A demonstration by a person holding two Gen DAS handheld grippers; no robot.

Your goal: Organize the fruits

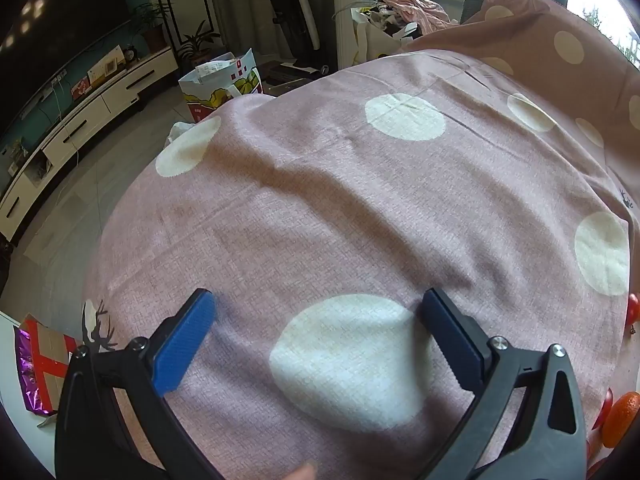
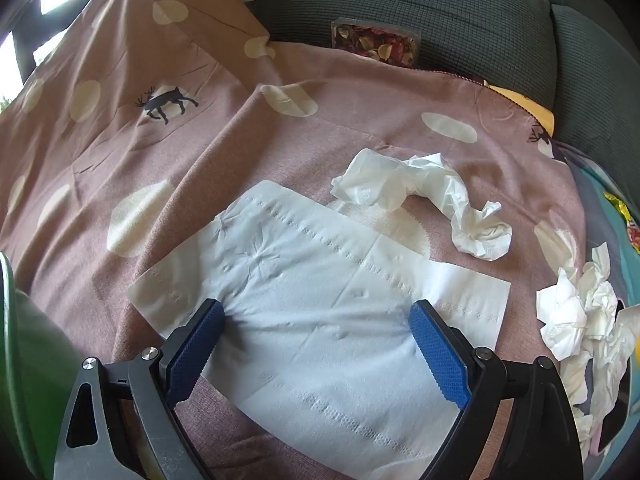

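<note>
Fingers of the left gripper (image 1: pixel 318 308): blue pads, spread wide, holding nothing — just pink cloth shows between them.
Fingers of the right gripper (image 2: pixel 316 316): blue pads too, spread wide, holding nothing.
Under the left gripper: a pink cloth (image 1: pixel 320 208) with big cream dots, a bit wrinkled, and one cream dot sits right between the two fingers.
Under the right gripper: a flat white paper napkin (image 2: pixel 320 300) lies open on the same dotted cloth, and both fingertips are over it.
Fruit: an orange (image 1: pixel 620 420) sits at the far right edge of the left view, low down, well apart from the fingers.
More fruit: small red round fruits (image 1: pixel 633 310) peek in at that same right edge — one above the orange, one just beside it.
Crumpled tissue (image 2: pixel 424 196): white, twisted, lying past the flat napkin.
Tissue pile (image 2: pixel 576 312): more scrunched white paper at the right side.
Green thing (image 2: pixel 24 360): at the left edge of the right view; I cannot tell what it is.
Deer print (image 2: pixel 166 102): a small black deer on the cloth, far from the fingers.
Shopping bag (image 1: pixel 224 80): stands on the floor past the cloth.
Grey sofa (image 2: pixel 440 8): behind the cloth.
</note>
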